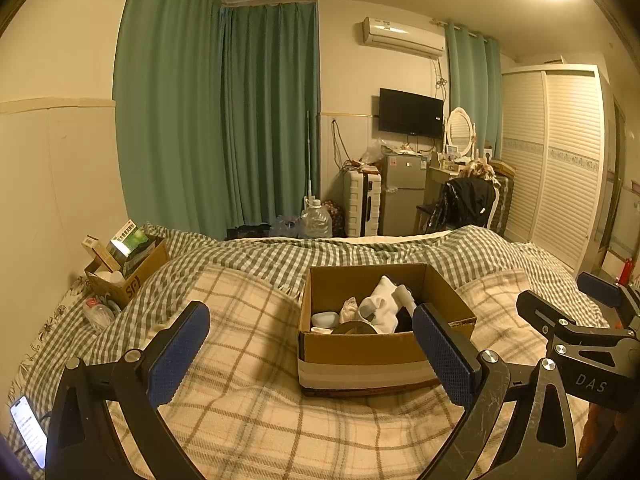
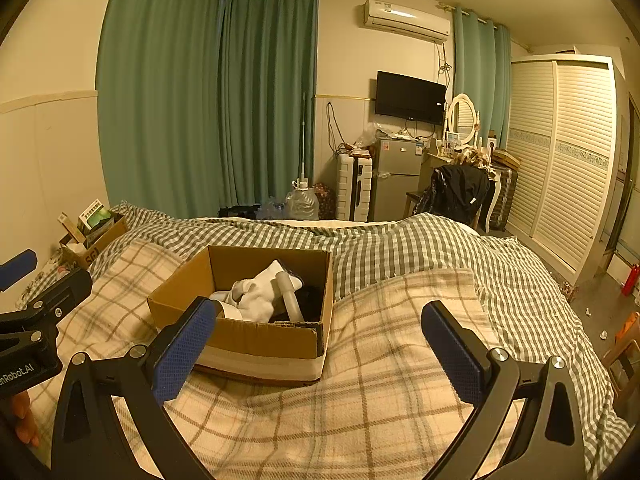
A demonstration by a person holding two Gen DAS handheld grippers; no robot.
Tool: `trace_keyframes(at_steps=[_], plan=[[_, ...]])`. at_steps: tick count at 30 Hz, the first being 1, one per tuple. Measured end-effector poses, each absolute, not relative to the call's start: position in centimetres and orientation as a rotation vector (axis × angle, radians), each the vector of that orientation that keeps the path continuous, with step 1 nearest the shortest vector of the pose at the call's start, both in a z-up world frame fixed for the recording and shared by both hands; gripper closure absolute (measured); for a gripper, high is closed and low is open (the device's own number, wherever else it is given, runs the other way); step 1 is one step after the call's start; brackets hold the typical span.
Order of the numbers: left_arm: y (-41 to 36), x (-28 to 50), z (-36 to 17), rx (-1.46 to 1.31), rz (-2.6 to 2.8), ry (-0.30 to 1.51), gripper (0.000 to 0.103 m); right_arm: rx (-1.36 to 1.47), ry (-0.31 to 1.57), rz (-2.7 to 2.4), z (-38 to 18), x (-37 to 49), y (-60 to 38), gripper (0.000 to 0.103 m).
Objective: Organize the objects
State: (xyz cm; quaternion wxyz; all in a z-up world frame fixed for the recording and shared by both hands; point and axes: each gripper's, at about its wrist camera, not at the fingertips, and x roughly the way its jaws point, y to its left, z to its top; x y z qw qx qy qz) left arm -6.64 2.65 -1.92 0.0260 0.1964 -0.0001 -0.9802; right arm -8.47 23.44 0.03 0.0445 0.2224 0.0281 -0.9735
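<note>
My left tongs stand wide open, blue pads far apart, nothing between them. In the left wrist view the cardboard box sits on the plaid blanket at centre frame, just ahead of the tongs and shifted toward the right pad, which overlaps the box's near right corner in the picture; I cannot tell if it touches. Inside the box: white socks bunched at middle, a pale oval case at the left, something dark at the right, and a round dark item against the near wall that I cannot identify. My right tongs are equally wide open and hold nothing. In the right wrist view the same box lies left of centre, its near left corner behind the left pad; the right pad is over bare blanket, well apart from the box. A white tube-like piece leans among the socks there. A second carton with packets standing in it rests at the middle left of the left wrist frame, by the wall, with a plastic bottle just below it. A lit phone lies at the lower left edge. The right tongs show at the right edge of the left wrist view.
</note>
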Motion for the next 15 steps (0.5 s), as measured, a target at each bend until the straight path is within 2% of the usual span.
trace_keyframes(at_steps=[15], plan=[[2.62, -6.61, -2.09, 0.608, -3.028, -0.003, 0.000, 0.692, 0.087, -2.973, -0.18, -8.45, 23.41, 0.000]])
